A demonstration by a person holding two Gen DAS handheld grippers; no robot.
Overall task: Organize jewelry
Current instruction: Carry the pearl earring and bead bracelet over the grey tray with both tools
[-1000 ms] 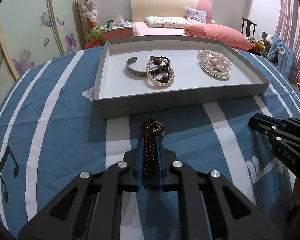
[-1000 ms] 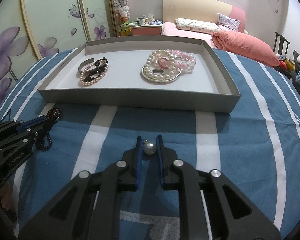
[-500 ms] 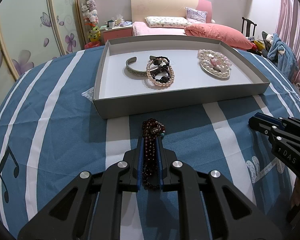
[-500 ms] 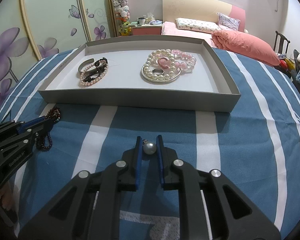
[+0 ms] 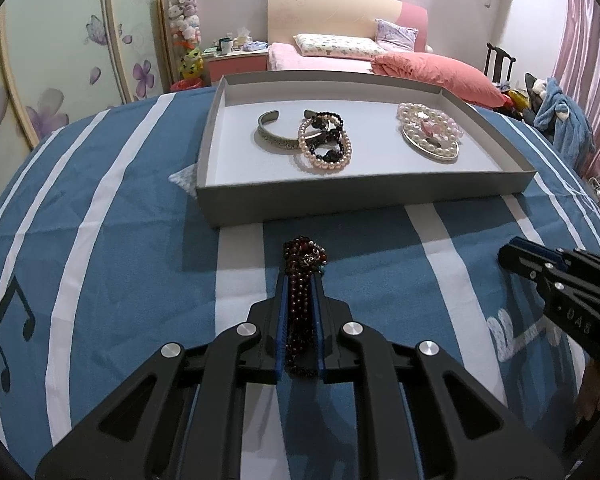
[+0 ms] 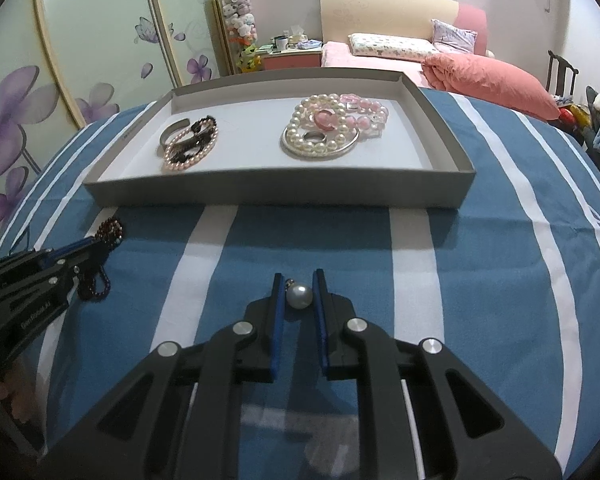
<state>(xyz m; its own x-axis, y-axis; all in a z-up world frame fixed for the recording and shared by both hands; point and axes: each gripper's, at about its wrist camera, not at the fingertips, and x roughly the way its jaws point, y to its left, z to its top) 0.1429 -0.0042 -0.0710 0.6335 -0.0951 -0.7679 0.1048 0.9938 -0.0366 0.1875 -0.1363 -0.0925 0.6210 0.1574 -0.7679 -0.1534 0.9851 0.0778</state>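
Observation:
My left gripper is shut on a dark red bead bracelet just in front of the grey tray; it also shows in the right wrist view. My right gripper is shut on a white pearl pendant above the blue striped cloth. The tray holds a silver cuff, a pink pearl bracelet with a black bead bracelet, and a white and pink pearl pile on a silver ring.
The round table has a blue cloth with white stripes. A bed with pink bedding and a wardrobe with flower prints stand behind it. The right gripper body sits at the right edge of the left wrist view.
Both grippers have hardly moved and keep hold of their pieces. The view has shifted only slightly.

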